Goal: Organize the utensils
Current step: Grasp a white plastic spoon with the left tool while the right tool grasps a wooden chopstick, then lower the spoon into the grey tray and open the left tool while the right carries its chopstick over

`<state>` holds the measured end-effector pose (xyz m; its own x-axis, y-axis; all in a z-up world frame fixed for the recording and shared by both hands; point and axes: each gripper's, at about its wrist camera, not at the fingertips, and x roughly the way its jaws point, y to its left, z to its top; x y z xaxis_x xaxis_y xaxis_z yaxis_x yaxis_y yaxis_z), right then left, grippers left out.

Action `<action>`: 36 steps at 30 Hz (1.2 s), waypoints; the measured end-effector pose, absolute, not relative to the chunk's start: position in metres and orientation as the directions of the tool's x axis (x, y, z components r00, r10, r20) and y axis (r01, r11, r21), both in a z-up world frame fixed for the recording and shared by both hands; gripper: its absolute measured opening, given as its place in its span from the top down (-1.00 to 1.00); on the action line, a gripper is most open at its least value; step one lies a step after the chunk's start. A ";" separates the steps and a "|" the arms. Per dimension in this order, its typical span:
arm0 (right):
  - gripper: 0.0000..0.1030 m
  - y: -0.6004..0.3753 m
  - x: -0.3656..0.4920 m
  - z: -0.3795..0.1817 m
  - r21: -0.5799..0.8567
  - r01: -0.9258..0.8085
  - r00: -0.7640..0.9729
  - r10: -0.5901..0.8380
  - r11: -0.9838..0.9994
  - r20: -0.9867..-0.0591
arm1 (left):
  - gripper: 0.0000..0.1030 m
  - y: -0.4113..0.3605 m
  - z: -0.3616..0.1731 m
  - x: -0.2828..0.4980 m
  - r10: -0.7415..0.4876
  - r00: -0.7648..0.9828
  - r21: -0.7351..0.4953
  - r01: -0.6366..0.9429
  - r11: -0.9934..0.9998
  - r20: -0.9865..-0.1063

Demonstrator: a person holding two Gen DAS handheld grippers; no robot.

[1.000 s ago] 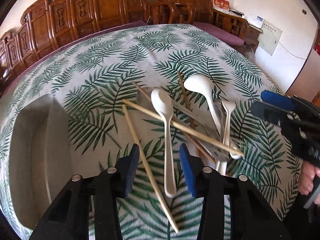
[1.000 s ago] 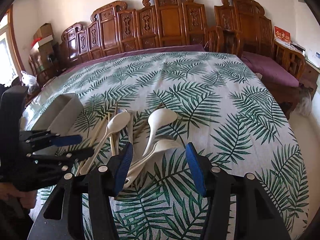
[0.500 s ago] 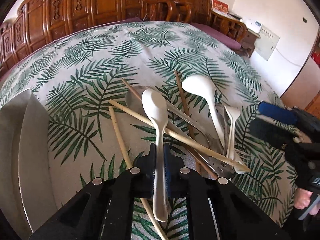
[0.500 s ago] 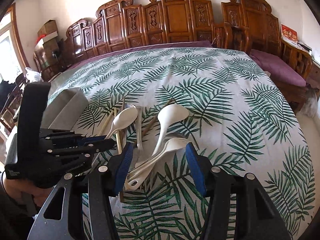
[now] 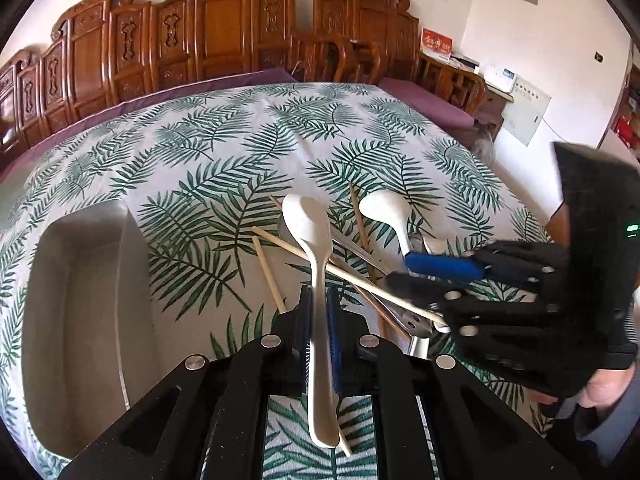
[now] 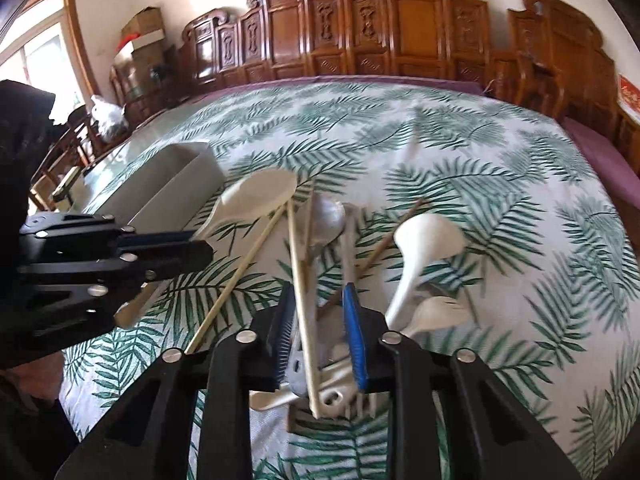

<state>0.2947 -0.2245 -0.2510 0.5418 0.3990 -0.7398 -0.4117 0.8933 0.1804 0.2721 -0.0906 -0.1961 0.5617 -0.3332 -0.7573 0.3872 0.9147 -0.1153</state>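
Risks, left to right. The grey tray (image 5: 80, 300) stands at the left of the leaf-print tablecloth (image 5: 224, 152), with nothing visible inside it. The white spoon (image 5: 312, 240) is pinched far down its handle, so most of its length and the bowl project forward. In my judgement it may pivot or slip during a carry to the tray, since the clamping point is far from the bowl. To its right lies the tangled pile: chopsticks (image 5: 352, 276), a second white spoon (image 5: 386, 210) and a metal spoon (image 6: 326, 220) cross one another. A pull on any one piece is likely to drag or flick its neighbours. The two tools work just beside each other over the pile, so a collision between them is a fair concern.

Gripper state. The left gripper (image 5: 319, 312) is fully closed on the handle of the white spoon, whose bowl appears lifted clear of the pile. The right gripper (image 6: 320, 328) is about a quarter open and its jaws are closing. A pale chopstick (image 6: 304, 300) runs between the pads, with a metal handle and white plastic pieces close beneath. Pad contact with the chopstick is not evident. It may catch more than one item, in my judgement.
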 end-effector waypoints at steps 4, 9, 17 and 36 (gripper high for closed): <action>0.66 -0.217 0.294 -0.258 0.173 -0.424 0.507 0.391 0.889 -0.768 | 0.87 -0.085 -0.188 0.268 -0.333 0.574 -0.112 0.385 0.916 -0.748; 0.77 -0.216 0.293 -0.263 0.148 -0.422 0.496 0.365 0.894 -0.788 | 0.87 -0.082 -0.179 0.264 -0.333 0.590 -0.109 0.382 0.918 -0.736; 0.89 -0.215 0.283 -0.252 0.130 -0.434 0.523 0.366 0.892 -0.770 | 0.87 -0.067 -0.166 0.252 -0.324 0.612 -0.108 0.362 0.926 -0.722; 0.89 -0.202 0.253 -0.220 0.154 -0.416 0.594 0.396 0.896 -0.700 | 0.87 0.003 -0.151 0.248 -0.259 0.647 -0.127 0.244 0.961 -0.717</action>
